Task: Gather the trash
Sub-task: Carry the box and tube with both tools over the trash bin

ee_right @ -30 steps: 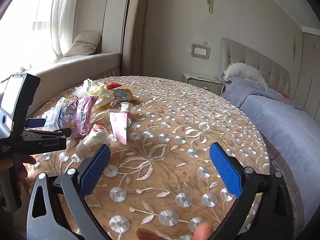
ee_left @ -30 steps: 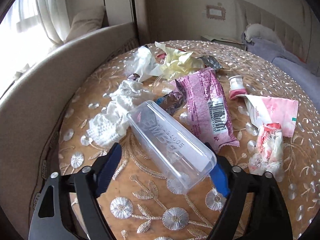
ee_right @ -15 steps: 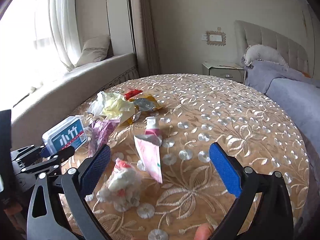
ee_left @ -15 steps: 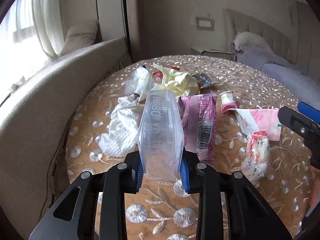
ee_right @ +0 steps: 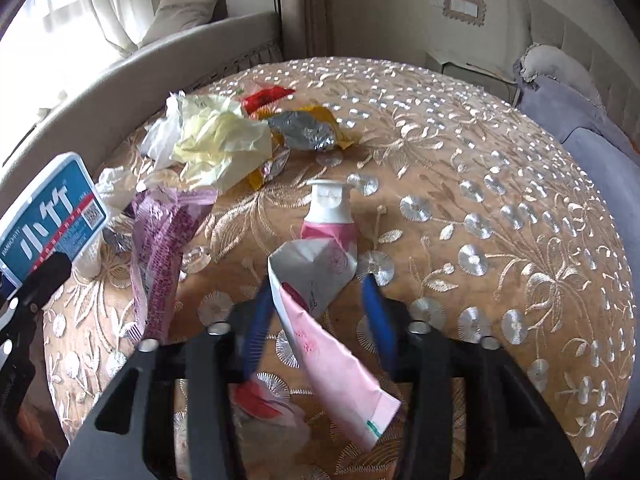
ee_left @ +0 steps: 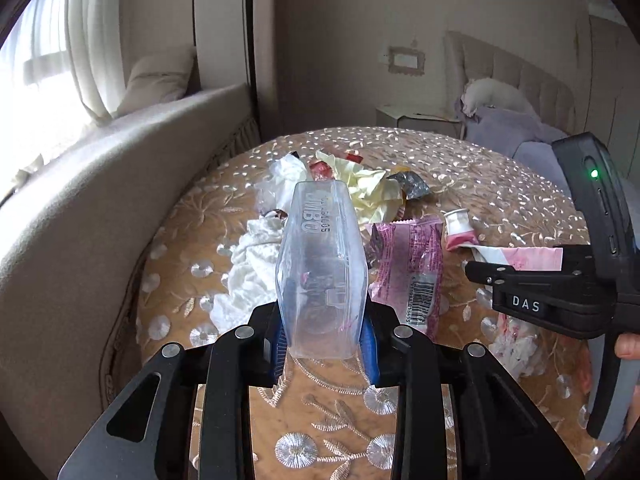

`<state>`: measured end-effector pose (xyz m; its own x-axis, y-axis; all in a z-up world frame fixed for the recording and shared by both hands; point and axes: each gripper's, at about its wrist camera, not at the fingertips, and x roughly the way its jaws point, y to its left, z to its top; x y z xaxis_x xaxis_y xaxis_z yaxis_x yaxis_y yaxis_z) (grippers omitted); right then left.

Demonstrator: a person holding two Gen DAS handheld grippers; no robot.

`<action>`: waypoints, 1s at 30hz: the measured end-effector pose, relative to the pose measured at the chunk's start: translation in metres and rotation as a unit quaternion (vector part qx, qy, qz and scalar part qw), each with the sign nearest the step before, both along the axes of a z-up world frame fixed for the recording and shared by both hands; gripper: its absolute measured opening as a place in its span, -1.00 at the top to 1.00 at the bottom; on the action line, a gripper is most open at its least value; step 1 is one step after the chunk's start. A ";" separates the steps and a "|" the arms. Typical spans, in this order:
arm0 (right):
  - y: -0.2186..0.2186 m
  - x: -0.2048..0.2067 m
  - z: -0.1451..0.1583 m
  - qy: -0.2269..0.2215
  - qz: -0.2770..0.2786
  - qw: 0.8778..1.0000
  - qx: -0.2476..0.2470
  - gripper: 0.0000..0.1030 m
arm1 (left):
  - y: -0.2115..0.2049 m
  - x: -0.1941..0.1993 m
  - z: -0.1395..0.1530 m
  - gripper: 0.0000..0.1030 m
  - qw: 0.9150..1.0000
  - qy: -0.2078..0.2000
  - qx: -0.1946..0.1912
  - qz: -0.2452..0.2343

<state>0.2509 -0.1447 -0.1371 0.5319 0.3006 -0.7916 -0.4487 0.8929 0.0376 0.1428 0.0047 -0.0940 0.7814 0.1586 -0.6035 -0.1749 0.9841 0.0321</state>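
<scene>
Now clear box clamped in left gripper

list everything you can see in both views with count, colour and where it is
plastic box: 1, clear with blue label, in left claw
tube: 1, pink-white, between right claw's fingers
long wrapper: 1, pink, table middle
crumpled paper: 1, pale yellow, far pile
foil wrapper: 1, silver, beside yellow paper
tissue: 1, white, table's left
table: 1, tan embroidered cloth
left claw: shut on box
right claw: around tube, not closed
</scene>
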 end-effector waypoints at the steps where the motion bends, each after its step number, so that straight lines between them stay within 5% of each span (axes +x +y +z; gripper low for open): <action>1: 0.000 0.001 -0.003 0.005 0.002 1.000 0.001 0.56 | 0.000 0.000 0.000 0.43 1.000 -0.001 -0.001 -0.001; 4: 0.000 -0.006 0.000 -0.025 -0.003 1.000 -0.011 0.72 | 0.000 0.001 -0.001 0.43 1.000 -0.004 0.001 -0.003; 16: -0.086 -0.060 0.078 -0.142 -0.070 0.980 0.118 0.74 | -0.036 -0.006 0.020 0.43 0.998 -0.033 0.006 -0.051; 22: -0.129 -0.114 0.101 -0.207 -0.106 0.968 0.097 0.73 | -0.092 -0.008 0.029 0.43 0.990 -0.039 -0.001 -0.134; 30: -0.172 -0.162 0.101 -0.228 -0.155 0.959 0.067 0.73 | -0.172 -0.020 0.030 0.43 0.970 -0.035 -0.005 -0.239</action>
